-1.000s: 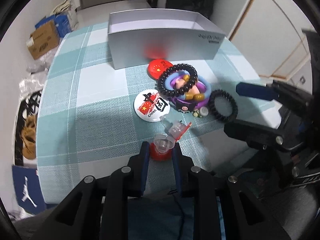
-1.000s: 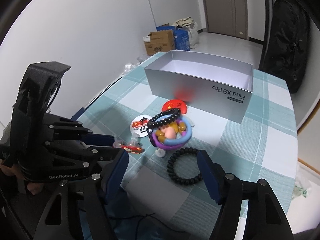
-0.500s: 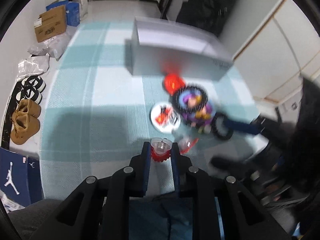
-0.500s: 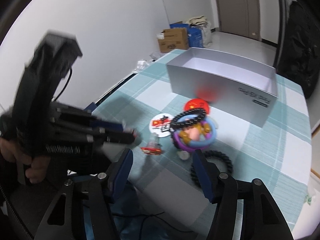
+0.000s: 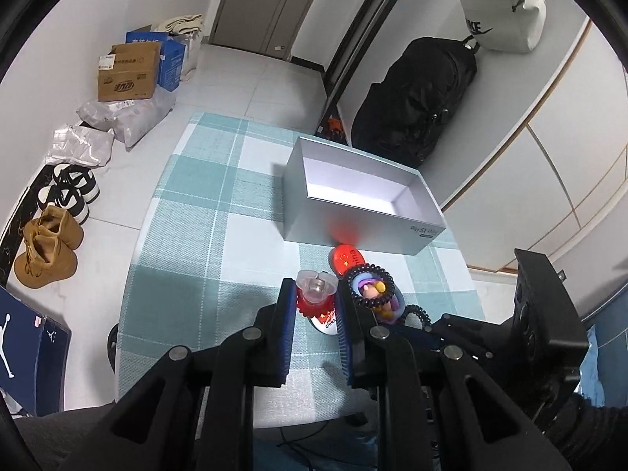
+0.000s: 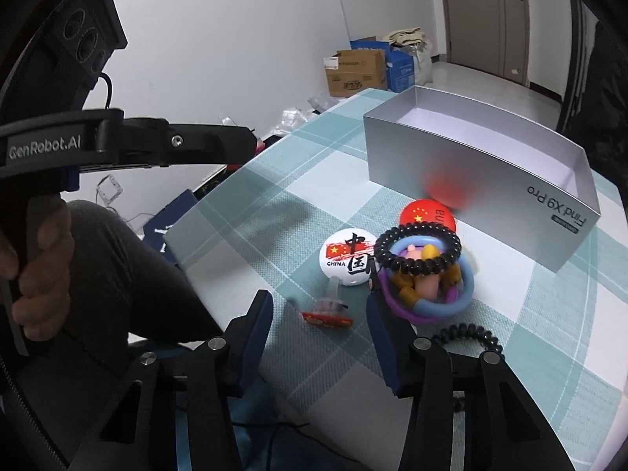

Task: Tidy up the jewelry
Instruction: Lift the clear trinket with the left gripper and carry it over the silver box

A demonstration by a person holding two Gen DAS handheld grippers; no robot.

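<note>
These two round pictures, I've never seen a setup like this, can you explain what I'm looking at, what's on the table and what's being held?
A person holds two handheld grippers, each with a fisheye camera looking along its fingers. The left gripper is shut on a small red and clear clip, lifted above the checked tablecloth. The right gripper has just been closing around a second clip without touching it. Nearby lie a white badge, a red badge, a toy ringed by a bead bracelet, another bracelet and an open grey box.

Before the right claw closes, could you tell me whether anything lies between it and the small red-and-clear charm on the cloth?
Nothing visible does. The small red-and-clear charm lies on bare cloth just ahead of the open right claw, whose jaws have just been closing.
</note>
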